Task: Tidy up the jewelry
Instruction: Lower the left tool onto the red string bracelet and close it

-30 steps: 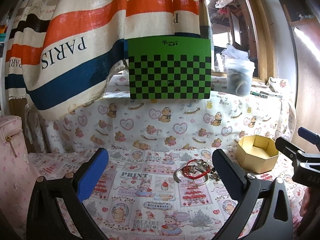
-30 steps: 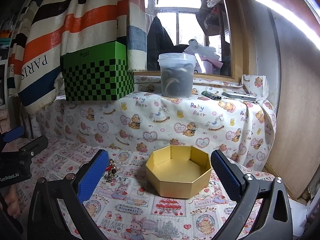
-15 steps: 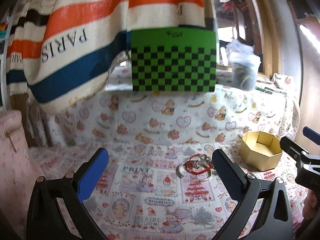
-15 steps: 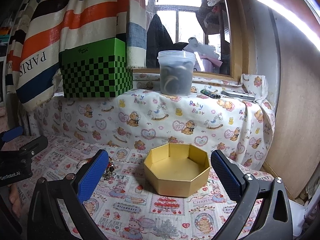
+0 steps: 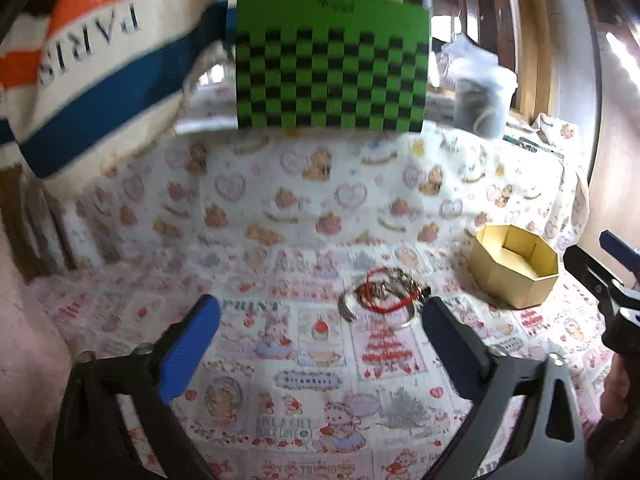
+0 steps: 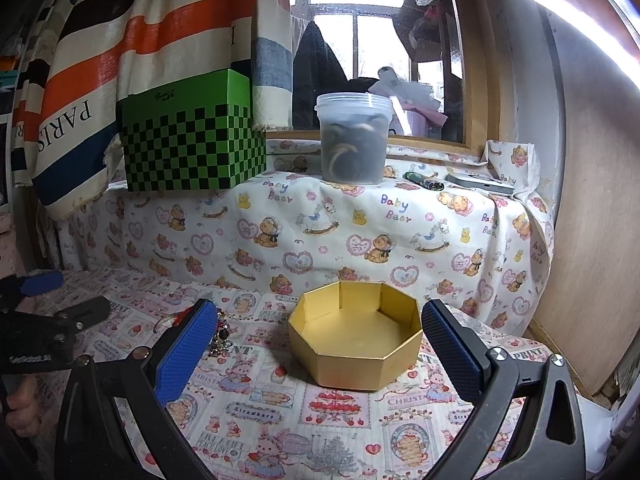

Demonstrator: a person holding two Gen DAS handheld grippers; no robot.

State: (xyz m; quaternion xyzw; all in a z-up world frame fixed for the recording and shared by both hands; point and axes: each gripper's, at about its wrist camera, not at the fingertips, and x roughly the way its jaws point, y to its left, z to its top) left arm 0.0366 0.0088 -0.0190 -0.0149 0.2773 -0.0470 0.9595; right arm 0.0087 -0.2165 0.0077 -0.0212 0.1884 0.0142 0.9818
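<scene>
while the right tongs hover spread and empty around the gold octagonal box, the left tongs have tipped down toward the jewelry pile and their jaws have just been closing a little — nothing sits between them yet. the tangle of red cord, bangle and charms lies on the printed surface beside the box, not in it — so the first pickup looks imminent.
</scene>
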